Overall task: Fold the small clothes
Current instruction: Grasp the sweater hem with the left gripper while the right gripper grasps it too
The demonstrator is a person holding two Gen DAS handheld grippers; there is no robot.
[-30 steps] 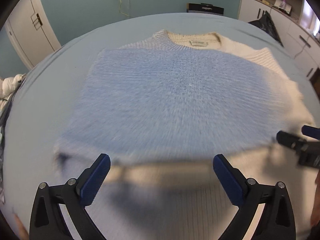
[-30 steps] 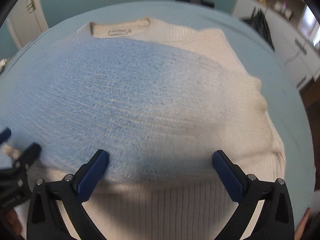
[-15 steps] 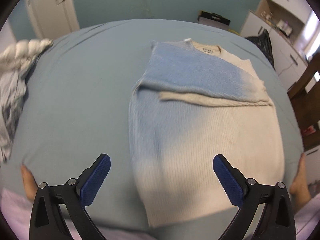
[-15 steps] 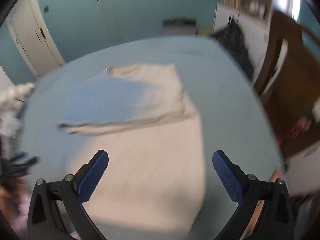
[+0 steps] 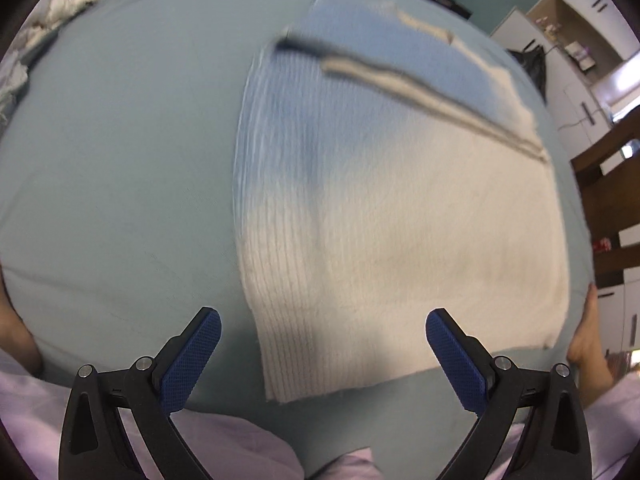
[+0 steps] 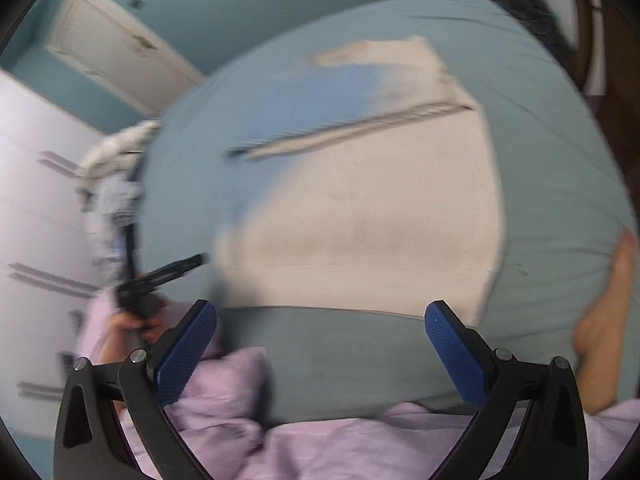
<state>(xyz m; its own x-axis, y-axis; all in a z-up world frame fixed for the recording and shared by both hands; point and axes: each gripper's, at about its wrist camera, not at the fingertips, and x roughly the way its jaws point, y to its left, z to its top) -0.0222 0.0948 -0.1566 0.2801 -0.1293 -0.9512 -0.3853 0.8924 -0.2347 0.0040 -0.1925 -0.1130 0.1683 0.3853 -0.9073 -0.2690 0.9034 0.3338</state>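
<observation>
A knitted sweater (image 5: 400, 208), blue fading to cream, lies flat on the light blue bed (image 5: 120, 160). Its far part is folded over toward me, leaving a ribbed hem edge (image 5: 432, 96) across it. My left gripper (image 5: 320, 340) is open and empty, held above the sweater's near left corner. My right gripper (image 6: 320, 336) is open and empty, pulled back over the bed's near edge, short of the sweater (image 6: 368, 208). The left gripper also shows in the right wrist view (image 6: 168, 276) at the left, blurred.
A pile of white and grey clothes (image 5: 44, 20) lies at the bed's far left and shows in the right wrist view (image 6: 116, 172). Bare feet (image 6: 604, 320) and lilac trousers (image 6: 320, 440) are at the near edge. Wooden furniture (image 5: 608, 208) and white cabinets (image 5: 580, 92) stand at the right.
Both grippers have let go of the folded sweater part and pulled back and up toward the bed's near edge. The sweater now lies folded on the bed.
</observation>
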